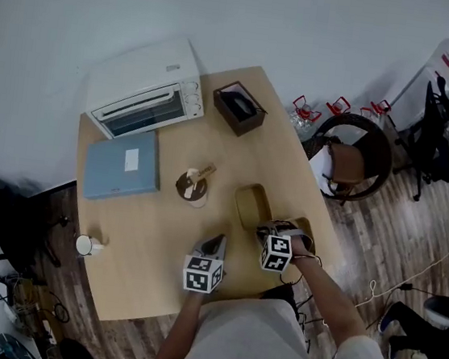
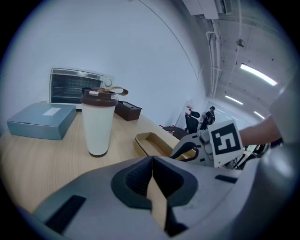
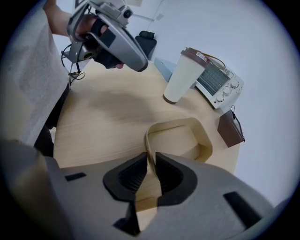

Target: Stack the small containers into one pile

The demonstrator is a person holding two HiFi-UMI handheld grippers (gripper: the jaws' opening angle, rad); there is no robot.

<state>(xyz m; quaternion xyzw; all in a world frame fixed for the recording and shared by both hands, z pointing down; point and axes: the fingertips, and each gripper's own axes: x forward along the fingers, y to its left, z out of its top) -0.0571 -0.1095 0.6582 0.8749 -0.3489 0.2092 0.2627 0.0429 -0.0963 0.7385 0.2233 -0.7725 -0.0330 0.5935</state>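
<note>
**Status of the stacking task**

1. My right claw point(image 3: 151, 161) points steeply down at the near end of the shallow tan wooden oval container point(image 3: 205, 138). The container's thin near wall stands upright between my two pads. The pads stand slightly apart and do not clamp it, so this claw is released, with the wall still inside the gap.
2. My left claw point(image 2: 152, 158) is clenched on nothing, pad against pad. It hovers over the bare light wooden table point(image 1: 146, 222), just beside the right claw and short of the container.
3. The container rests flat on the table, near the white tumbler with the brown lid point(image 3: 182, 77).
4. In the head view, a second tan piece point(image 1: 306, 225) shows partly behind the right claw. I judge it to be another small container, lying beside the first and not inside it.

**Progress.** No pile is visible. I cannot tell whether the first container already holds a nested one. I judge the stacking to be at an early stage, and what remains is to grip one container, lift it and seat it in the other.
</note>
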